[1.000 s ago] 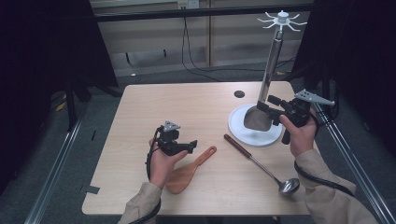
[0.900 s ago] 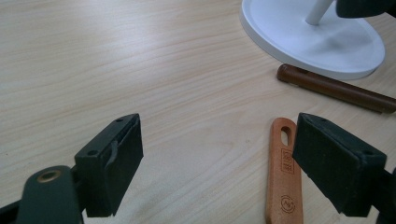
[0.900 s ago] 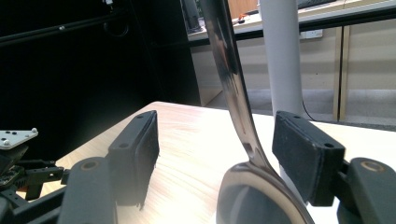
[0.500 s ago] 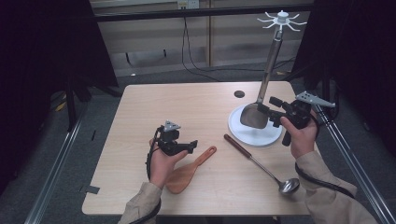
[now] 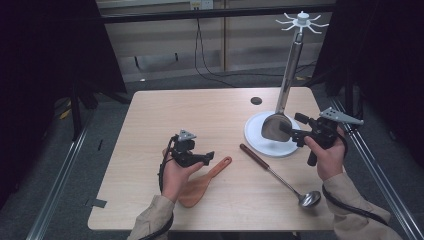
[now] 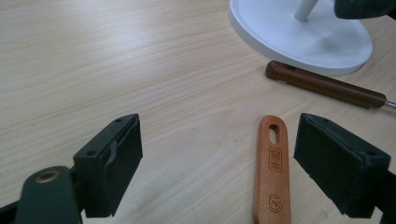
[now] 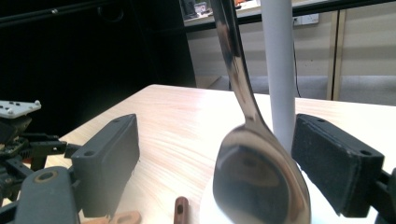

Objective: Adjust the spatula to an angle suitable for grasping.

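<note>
One steel spatula [image 5: 273, 127], one ladle [image 5: 280, 176], one wooden spatula [image 5: 202, 182], one rack [image 5: 292, 75], one table [image 5: 200, 115].

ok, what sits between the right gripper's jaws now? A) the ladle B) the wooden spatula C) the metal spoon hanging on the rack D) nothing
C: in the right gripper view the metal spoon hangs between the open pads, which have just been opening; neither pad presses it.

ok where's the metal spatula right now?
High view: the metal spatula hangs from the white rack at the table's right side, blade over the rack's round base, between the open jaws of the right gripper.
</note>
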